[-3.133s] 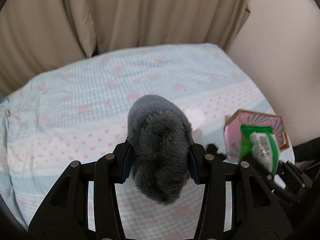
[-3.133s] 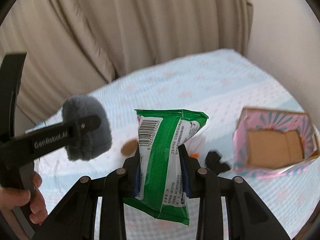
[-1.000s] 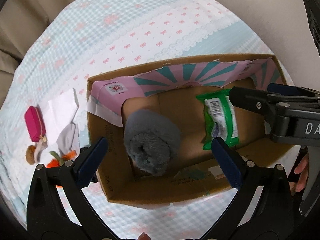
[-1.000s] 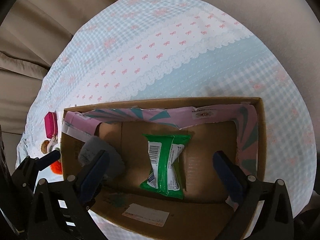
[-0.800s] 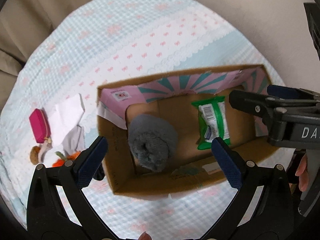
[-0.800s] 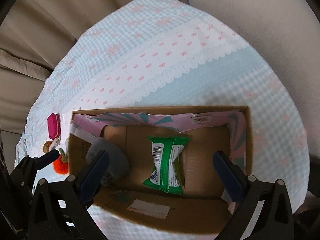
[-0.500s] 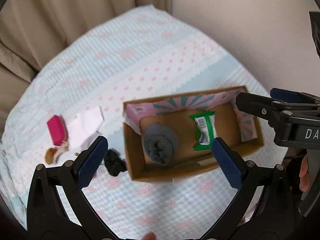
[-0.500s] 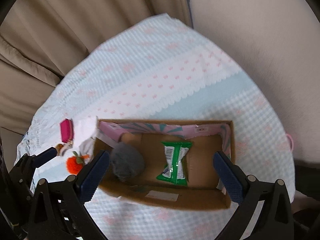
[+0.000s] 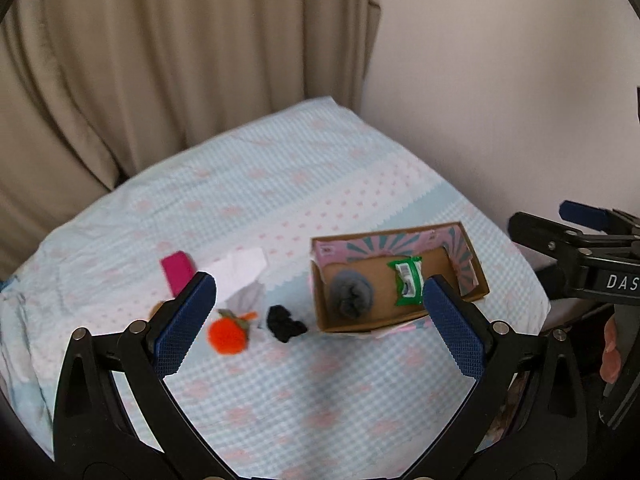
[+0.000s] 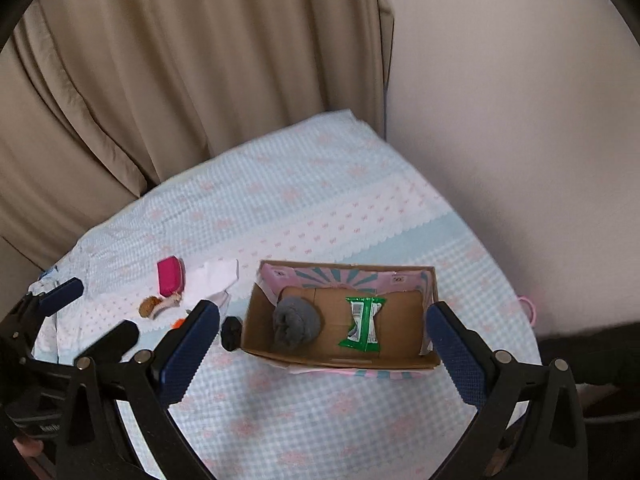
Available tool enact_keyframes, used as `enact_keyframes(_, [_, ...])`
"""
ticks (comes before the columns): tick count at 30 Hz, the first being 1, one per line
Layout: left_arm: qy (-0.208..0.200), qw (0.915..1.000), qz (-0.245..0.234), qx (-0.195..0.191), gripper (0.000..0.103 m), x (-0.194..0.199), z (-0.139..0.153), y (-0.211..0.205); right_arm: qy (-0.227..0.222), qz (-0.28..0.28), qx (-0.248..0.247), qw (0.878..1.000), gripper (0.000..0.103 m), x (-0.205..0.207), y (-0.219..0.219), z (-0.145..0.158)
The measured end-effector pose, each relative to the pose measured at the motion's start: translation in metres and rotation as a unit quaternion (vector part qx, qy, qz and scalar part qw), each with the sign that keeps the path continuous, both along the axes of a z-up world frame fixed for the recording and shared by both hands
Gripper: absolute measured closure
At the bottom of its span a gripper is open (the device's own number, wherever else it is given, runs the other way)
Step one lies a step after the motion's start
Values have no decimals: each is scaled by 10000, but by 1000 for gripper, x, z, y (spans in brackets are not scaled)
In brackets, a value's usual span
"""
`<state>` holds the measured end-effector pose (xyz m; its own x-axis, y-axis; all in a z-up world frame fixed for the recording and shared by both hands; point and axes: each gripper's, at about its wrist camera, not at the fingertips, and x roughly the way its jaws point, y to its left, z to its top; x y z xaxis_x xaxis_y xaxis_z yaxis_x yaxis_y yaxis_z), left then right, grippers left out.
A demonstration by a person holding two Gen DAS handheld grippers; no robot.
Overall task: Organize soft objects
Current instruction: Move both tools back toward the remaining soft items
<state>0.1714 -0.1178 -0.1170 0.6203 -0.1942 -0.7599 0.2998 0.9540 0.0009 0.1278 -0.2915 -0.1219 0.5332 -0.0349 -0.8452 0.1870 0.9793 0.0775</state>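
A cardboard box (image 9: 326, 312) (image 10: 434, 286) with pink lining sits on the bed. Inside lie a grey plush roll (image 9: 352, 295) (image 10: 295, 320) and a green wipes pack (image 9: 408, 283) (image 10: 363, 323). Left of the box lie an orange plush (image 9: 227, 334), a black fabric piece (image 9: 285, 323) (image 10: 231, 332), a white cloth (image 9: 242, 272) (image 10: 214, 275), a magenta pouch (image 9: 177, 272) (image 10: 169, 275) and a small brown toy (image 10: 154, 305). My left gripper (image 9: 320, 324) is open and empty, high above the bed. My right gripper (image 10: 322, 350) is open and empty above the box.
The bed has a light blue and pink checked sheet (image 9: 280, 392) (image 10: 312, 412). Beige curtains (image 9: 160, 60) hang behind it and a plain wall (image 10: 520, 120) stands on the right. The right gripper's body (image 9: 580, 256) shows at the right edge of the left wrist view.
Both grippers let go of the grey plush and the green pack into the box, then rose and pulled back, so the box looks much smaller.
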Motion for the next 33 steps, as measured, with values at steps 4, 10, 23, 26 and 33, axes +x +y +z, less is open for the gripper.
enact_keyframes(4, [-284, 9995, 99, 69, 0, -27, 14, 32, -296, -224, -85, 9993, 0, -31, 25, 19])
enact_keyframes(10, [-226, 9985, 500, 51, 0, -57, 17, 96, -466, -250, -160, 9985, 0, -65, 65, 24])
enact_keyframes(23, [-224, 9964, 790, -212, 0, -79, 3, 234, -650, -296, 41, 9974, 0, -90, 154, 4])
enact_keyframes(26, [-230, 9968, 742, -160, 0, -73, -5, 257, -635, -305, 84, 9975, 0, -86, 173, -6])
enact_keyframes(33, [-159, 9978, 631, -77, 1, -38, -46, 288, -713, -249, 134, 9971, 0, -67, 211, -43])
